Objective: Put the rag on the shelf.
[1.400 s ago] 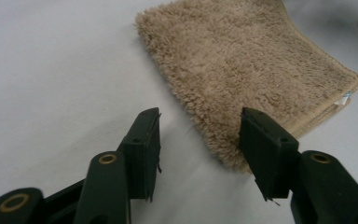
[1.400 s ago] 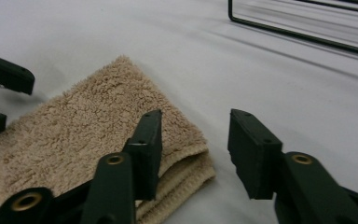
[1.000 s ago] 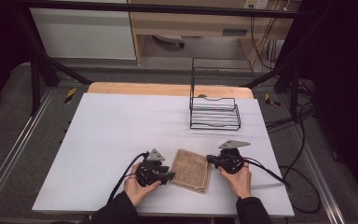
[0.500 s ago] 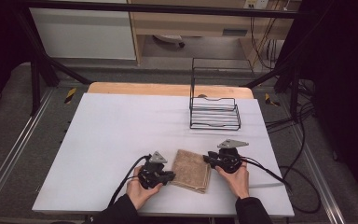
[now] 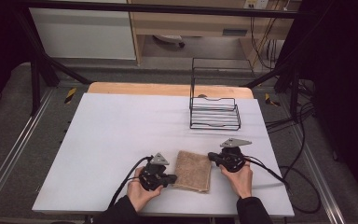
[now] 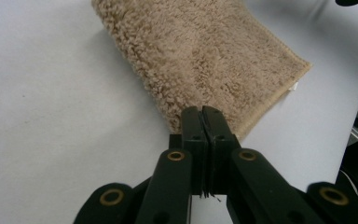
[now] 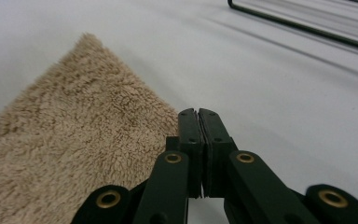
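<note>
A folded tan terry towel lies flat near the front edge of the white table. My left gripper rests at the towel's left edge, held by a hand. In the left gripper view its jaws are pressed shut with nothing between them, tips just at the towel border. My right gripper sits at the towel's upper right corner. It is also shut and empty, beside the towel.
A black wire rack stands at the back right of the table, and its base bars appear beyond the right gripper. Cables trail from both grippers off the front and right. The table's front edge is close behind the hands.
The right gripper has shifted slightly to the right, off the towel's edge. The left gripper and the towel stay about where they were.
</note>
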{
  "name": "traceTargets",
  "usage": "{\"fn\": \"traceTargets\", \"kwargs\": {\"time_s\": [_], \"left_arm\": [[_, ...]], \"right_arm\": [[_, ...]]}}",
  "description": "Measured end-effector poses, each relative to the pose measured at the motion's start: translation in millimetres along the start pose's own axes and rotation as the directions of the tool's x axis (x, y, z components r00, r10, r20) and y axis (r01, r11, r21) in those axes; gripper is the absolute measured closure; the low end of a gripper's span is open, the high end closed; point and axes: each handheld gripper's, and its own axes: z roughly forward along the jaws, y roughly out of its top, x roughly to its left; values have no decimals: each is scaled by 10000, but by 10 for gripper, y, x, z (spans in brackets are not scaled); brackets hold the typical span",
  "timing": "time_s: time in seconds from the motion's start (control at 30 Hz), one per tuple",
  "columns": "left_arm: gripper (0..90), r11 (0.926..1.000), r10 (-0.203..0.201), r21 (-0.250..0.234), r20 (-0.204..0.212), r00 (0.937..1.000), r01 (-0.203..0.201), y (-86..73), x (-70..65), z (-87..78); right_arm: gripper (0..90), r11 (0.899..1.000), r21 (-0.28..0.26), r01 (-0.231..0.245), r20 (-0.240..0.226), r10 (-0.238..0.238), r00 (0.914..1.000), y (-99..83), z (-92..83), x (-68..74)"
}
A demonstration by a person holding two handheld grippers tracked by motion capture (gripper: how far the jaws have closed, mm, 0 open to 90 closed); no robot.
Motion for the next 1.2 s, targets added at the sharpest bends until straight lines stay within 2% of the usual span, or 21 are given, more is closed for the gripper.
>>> {"fn": "traceTargets", "kwargs": {"time_s": [0.1,0.2,0.23,0.27,0.33,0.37,0.43,0.5,0.6,0.63,0.67,0.7,0.73,0.77,0.87,0.97,1.1,1.2], "left_arm": [[875,9999,-114,-63,-100,9999,113,-14,3,12],[855,9999,-123,-108,-268,9996,120,-27,11,24],[804,9999,-39,-108,-359,9993,35,-28,11,20],[804,9999,15,-154,-436,9990,-22,-27,8,16],[710,9995,169,-259,-674,9976,-187,-11,19,-14],[610,9992,184,-348,-762,9969,-211,0,32,-30],[516,9988,245,-401,-1057,9941,-289,49,97,-75],[436,9986,197,-469,-1149,9932,-253,68,136,-92],[326,9984,187,-507,-1124,9935,-245,113,213,-109],[326,9984,215,-501,-1073,9940,-270,126,237,-106],[289,9984,132,-536,-969,9952,-185,141,259,-89],[226,9988,104,-473,-874,9961,-146,156,279,-73],[226,9990,99,-423,-849,9963,-136,167,290,-55],[164,9994,199,-257,-830,9964,-221,191,309,-26],[143,9996,219,-141,-855,9961,-232,247,333,29],[163,9997,101,-192,-1016,9948,-121,316,348,68],[194,9987,-24,-515,-1167,9932,-36,401,385,116],[226,9984,-161,-554,-1347,9908,87,465,424,170]], "right_arm": [[882,9995,179,251,193,-254,9995,-21,66,6],[874,9990,206,404,190,-408,9990,-37,101,5],[843,9988,161,472,205,-476,9987,-46,114,8],[843,9988,161,472,205,-476,9987,-46,114,8],[788,9990,44,440,178,-441,9989,-46,94,7],[721,9991,-322,287,19,-286,9996,-52,53,-4],[653,9984,-524,195,-121,-201,9997,-57,8,-10],[572,9978,-642,185,-144,-194,9997,-69,-51,-21],[472,9961,-878,23,-243,-44,9997,-101,-108,-49],[472,9961,-878,23,-243,-44,9997,-101,-108,-49],[442,9962,-870,-18,-275,-6,9996,-115,-124,-64],[373,9959,-899,-128,-206,110,9997,-149,-144,-89],[373,9959,-899,-128,-206,110,9997,-149,-144,-89],[304,9964,-843,-120,-132,109,9999,-173,-153,-112],[267,9964,-818,-201,-168,188,9997,-188,-160,-125],[182,9965,-770,-320,-304,297,9991,-194,-184,-142],[136,9966,-764,-296,-385,267,9989,-194,-198,-143],[102,9962,-811,-312,-434,277,9987,-197,-210,-136]]}}
